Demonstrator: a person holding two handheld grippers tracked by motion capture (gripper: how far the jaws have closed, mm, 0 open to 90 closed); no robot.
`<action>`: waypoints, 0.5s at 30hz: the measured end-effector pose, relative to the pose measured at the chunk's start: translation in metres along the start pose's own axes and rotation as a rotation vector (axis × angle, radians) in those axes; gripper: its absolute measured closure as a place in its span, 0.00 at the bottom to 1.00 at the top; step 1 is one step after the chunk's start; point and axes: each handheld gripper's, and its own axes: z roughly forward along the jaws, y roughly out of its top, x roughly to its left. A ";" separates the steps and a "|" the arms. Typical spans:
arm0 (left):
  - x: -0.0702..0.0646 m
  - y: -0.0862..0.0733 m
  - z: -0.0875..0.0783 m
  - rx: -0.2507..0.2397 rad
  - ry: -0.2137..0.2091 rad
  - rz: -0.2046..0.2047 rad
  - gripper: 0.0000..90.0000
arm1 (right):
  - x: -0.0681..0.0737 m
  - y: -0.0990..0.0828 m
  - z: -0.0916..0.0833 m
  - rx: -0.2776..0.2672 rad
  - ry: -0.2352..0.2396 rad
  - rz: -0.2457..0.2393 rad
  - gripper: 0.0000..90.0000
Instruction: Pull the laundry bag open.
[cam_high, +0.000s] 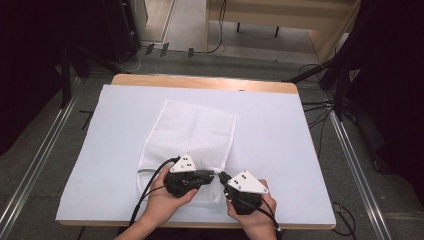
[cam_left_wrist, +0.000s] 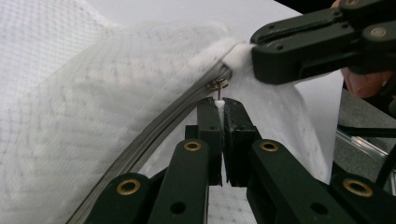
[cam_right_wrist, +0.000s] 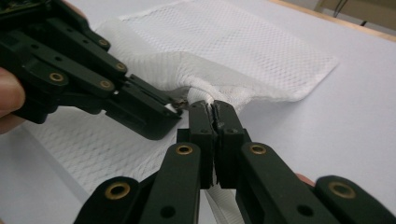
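Note:
A white mesh bag (cam_high: 192, 132) lies flat on the white-covered table (cam_high: 300, 150), with its near edge lifted between the two grippers. My left gripper (cam_left_wrist: 221, 105) is shut on the small white tab of the zipper pull (cam_left_wrist: 217, 84), at the end of the grey zipper track (cam_left_wrist: 154, 135). Right beside it, my right gripper (cam_right_wrist: 215, 107) is shut on a bunched fold of the bag's edge (cam_right_wrist: 205, 93). In the high view the left gripper (cam_high: 212, 175) and right gripper (cam_high: 222, 176) meet tip to tip near the table's front edge. The bag's inside is hidden.
The table's wooden back edge (cam_high: 200, 82) shows beyond the white cover. Metal rails (cam_high: 35, 160) run along the floor on both sides. Cables (cam_high: 320, 107) lie on the floor at the right. The gripper cable (cam_high: 150, 185) trails off the front edge.

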 end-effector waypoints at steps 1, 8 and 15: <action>0.001 0.000 -0.001 0.001 0.005 -0.002 0.98 | -0.001 0.000 -0.001 -0.001 -0.007 0.011 0.99; 0.013 -0.009 -0.009 0.011 0.027 -0.015 0.98 | -0.015 -0.002 0.000 0.011 -0.027 0.053 0.99; 0.024 -0.019 -0.022 0.017 0.047 -0.044 0.98 | -0.026 -0.006 0.003 0.027 -0.055 0.074 0.99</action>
